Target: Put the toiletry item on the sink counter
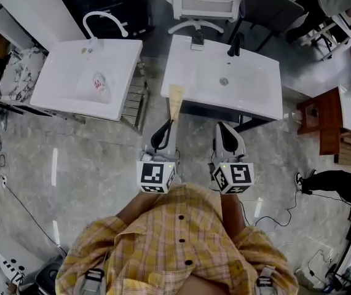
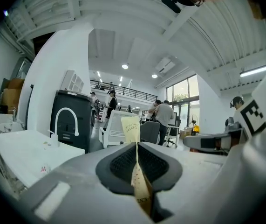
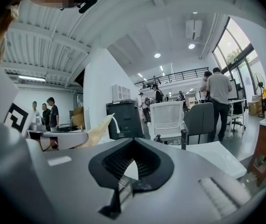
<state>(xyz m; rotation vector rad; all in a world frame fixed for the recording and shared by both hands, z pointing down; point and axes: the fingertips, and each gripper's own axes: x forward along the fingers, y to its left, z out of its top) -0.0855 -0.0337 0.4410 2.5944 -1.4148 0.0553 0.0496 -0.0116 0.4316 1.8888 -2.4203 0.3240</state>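
First, from the head view, the left gripper [image 1: 170, 123] was clamped on a thin tan packet [image 1: 176, 98]. The packet stuck out in the air, and its far end reached the front left corner of the white sink [image 1: 255, 97]. The flat rim of that sink was wide and bare around the drain [image 1: 224, 81], and a black tap [image 1: 235, 44] stood at the back edge. The right gripper [image 1: 223, 127] sat just beside the left one, near the sink's front edge. A second sink [image 1: 61, 82] stood to the left, well apart, with grey floor [image 1: 89, 158] between and in front of them.

Next, in the left gripper view, the jaws of the left gripper [image 2: 137, 149] pressed on the packet [image 2: 132, 129], which stood up on its thin edge. Dark print at its top seemed to say "BRUSH", but it was small and turned sideways. A curved white tap [image 2: 68, 120] showed far off on the left.

Last, in the right gripper view, the right gripper [image 3: 129, 166] had its jaws almost together, with only a thin slit and nothing in it. The packet [image 3: 97, 130] poked up on the left. The sink [image 3: 219, 157] lay ahead on the right, with a white chair [image 3: 166, 118] behind it.
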